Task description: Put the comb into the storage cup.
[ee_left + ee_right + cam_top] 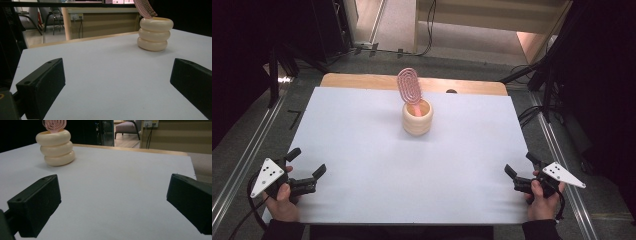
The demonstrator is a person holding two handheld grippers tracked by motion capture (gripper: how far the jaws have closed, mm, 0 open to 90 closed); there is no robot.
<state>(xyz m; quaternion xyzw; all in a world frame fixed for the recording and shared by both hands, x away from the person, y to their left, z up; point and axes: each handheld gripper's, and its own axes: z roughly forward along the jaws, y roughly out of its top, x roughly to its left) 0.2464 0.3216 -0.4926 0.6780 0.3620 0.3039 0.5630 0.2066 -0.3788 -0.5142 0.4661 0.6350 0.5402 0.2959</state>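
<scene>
Both pairs of jaws stand wide apart and hold nothing.

From the high view, my left gripper (307, 161) is at the lower left of the frame and my right gripper (521, 165) at the lower right, each one near the front edge of the white table (362, 150). The cream cup (417, 117) stands in the upper middle of the frame, well apart from both grippers, and the pink brush (409, 86) stands upright in it, its round head above the rim. I judge that the work has not started yet: this is the step before the reach. The next move calls for one gripper to travel forward to the brush head or its handle, and perhaps the other to steady the cup.

From the left gripper view, the cup (155, 34) is at the upper right, three rings stacked one on another. The brush (145, 8) is cut off by the top edge.

From the right gripper view, the cup (55, 147) is at the upper left, and the brush (54, 125) is again cut off at the top. The handle is hidden inside the cup, so I cannot tell how deep it sits or if it leans on the wall.
</scene>
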